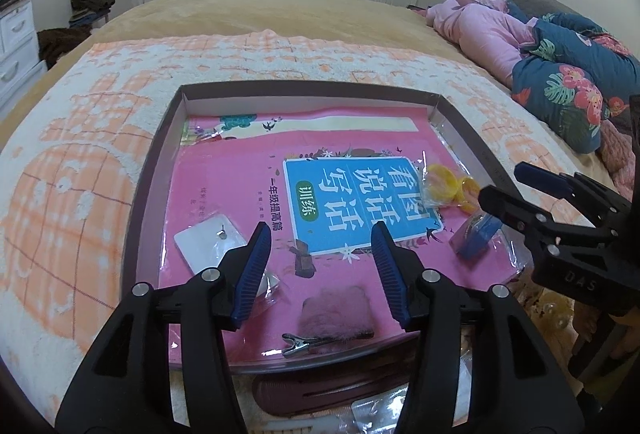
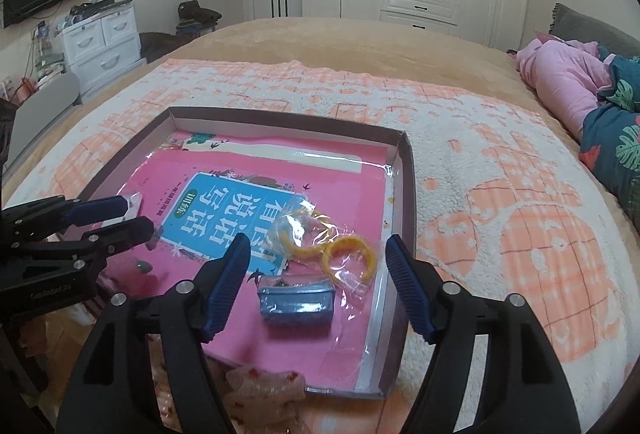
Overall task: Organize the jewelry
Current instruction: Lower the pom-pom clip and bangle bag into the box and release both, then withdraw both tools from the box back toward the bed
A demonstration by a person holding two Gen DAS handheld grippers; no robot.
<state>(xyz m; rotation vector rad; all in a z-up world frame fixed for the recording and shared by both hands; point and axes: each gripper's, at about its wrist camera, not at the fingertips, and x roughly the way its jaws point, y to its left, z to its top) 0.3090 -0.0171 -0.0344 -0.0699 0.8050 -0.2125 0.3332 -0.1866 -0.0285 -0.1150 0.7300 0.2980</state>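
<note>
- The left gripper (image 1: 320, 254) is hovering over the near part of the shallow box (image 1: 152, 170); its jaws are standing apart with nothing between them.
- The right gripper (image 2: 320, 274) is waiting wide open above the small blue box (image 2: 296, 301), gripping nothing, probably just beside its next target.
- The shallow box, lined with a pink book (image 2: 248, 194), is holding the jewelry: yellow bangles in plastic bags (image 2: 320, 238), a white card with an earring (image 1: 210, 240) and a fuzzy hair clip (image 1: 332, 318).

Two handheld grippers are angling downward side by side. The left gripper (image 1: 322, 254) is standing open, gripping nothing. The right gripper (image 2: 318, 262) is standing wider, also empty.
</note>
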